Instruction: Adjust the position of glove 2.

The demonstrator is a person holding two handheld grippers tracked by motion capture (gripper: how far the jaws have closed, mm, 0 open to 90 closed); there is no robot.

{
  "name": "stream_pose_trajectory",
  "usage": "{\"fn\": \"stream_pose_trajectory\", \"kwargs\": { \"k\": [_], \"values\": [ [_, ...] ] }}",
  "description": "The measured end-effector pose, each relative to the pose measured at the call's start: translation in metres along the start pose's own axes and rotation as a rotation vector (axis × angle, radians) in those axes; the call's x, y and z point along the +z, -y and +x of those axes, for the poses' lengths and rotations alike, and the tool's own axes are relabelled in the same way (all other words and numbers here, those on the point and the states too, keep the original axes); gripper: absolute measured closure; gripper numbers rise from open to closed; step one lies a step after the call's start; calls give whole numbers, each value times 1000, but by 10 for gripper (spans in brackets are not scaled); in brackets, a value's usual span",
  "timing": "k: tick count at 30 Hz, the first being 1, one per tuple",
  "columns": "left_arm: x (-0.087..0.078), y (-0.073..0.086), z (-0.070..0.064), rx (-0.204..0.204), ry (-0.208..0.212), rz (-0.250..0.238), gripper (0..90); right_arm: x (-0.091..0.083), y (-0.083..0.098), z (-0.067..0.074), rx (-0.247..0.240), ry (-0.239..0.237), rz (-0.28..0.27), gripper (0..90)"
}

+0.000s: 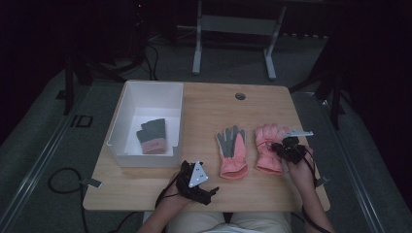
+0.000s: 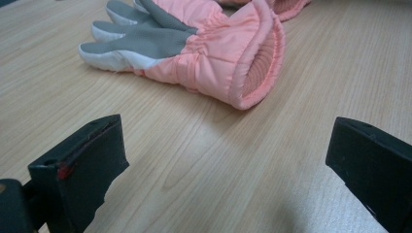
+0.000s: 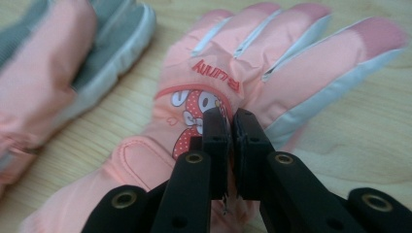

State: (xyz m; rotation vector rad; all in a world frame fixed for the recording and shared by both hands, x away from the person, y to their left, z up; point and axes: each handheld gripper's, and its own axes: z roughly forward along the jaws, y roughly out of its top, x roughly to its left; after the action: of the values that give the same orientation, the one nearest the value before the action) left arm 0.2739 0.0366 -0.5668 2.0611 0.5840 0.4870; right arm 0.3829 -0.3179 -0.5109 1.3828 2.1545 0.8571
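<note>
The right gripper point(image 3: 231, 121) is lowered onto the pink glove point(image 3: 252, 82) on the table point(image 1: 204, 109), its jaws pinched on the fabric. The left gripper point(image 1: 197, 182) is rested nearby, jaws wide apart.

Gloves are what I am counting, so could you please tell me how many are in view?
3: grey-and-pink glove in the white bin; palm-up pink glove mid-table; pink glove beside it, pinched by the right gripper.

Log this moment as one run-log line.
right gripper: shut on right pink glove | left gripper: open, on table | left pink glove: untouched | white bin: holds grey gloves
</note>
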Motion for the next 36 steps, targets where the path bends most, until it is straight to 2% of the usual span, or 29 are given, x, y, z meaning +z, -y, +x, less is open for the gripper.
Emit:
{"fn": "stream_pose_trajectory", "kwargs": {
  "k": [12, 17, 22, 26, 32, 36],
  "values": [
    [-1, -1, 0, -1, -4, -8, 6, -52, -42, 13, 12, -8, -104, 855],
    [-1, 0, -1, 3, -4, -5, 6, -68, -64, 29, -17, -25, -151, 855],
    [-2, 0, 0, 3, -8, -10, 6, -80, -83, 53, -33, -55, -187, 856],
    [-1, 0, 0, -5, -6, -17, 6, -85, -93, 73, -66, -92, -208, 855],
    [-3, -1, 0, -1, -7, -19, 6, -77, -96, 103, -105, -153, -191, 855],
    [-4, -1, 0, 7, -8, -22, 6, -68, -92, 117, -130, -175, -161, 855]
  ]
}}
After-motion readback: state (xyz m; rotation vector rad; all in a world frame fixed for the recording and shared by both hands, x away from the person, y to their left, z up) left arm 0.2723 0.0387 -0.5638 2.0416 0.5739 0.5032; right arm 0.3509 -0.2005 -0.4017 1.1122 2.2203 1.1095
